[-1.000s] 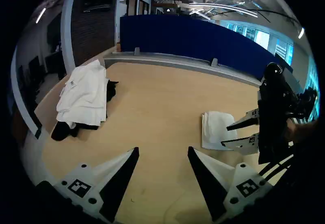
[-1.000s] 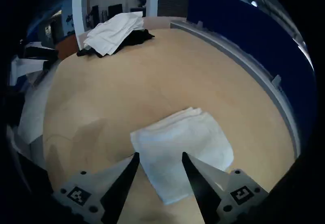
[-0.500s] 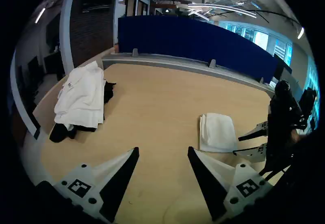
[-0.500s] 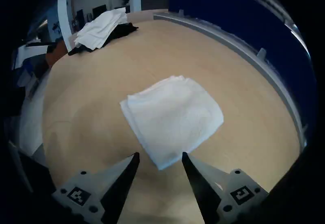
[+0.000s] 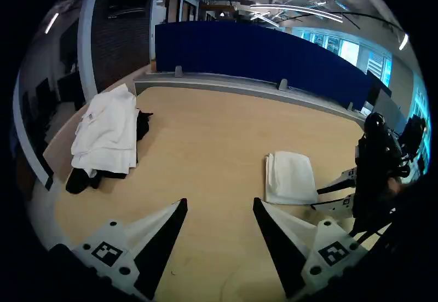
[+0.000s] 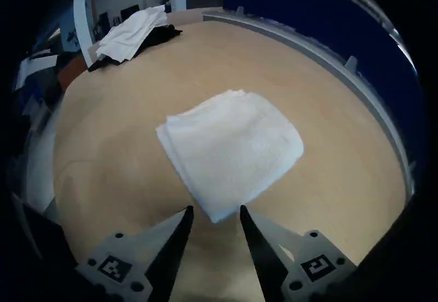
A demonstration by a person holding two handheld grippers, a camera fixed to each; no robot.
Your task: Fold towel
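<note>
A white towel (image 6: 230, 151) lies folded into a flat, thick square on the light wooden table (image 6: 109, 138). My right gripper (image 6: 215, 209) is open, and the towel's near corner sits just ahead of its fingertips, between them. Neither finger presses the cloth. In the left gripper view the same towel (image 5: 289, 177) lies to the right, with the right gripper (image 5: 333, 192) and the hand holding it at its far right edge. My left gripper (image 5: 219, 201) hangs open over bare table, well to the left of the towel, holding nothing.
A pile of white cloths (image 5: 107, 129) rests on a black garment at the table's far left corner, also seen as the pile (image 6: 131, 34). A blue partition (image 5: 246, 50) with a grey rail runs along the table's back edge.
My right gripper has drawn back from above the towel to its near corner, and its fingers have narrowed a little. The left gripper has hardly moved.
</note>
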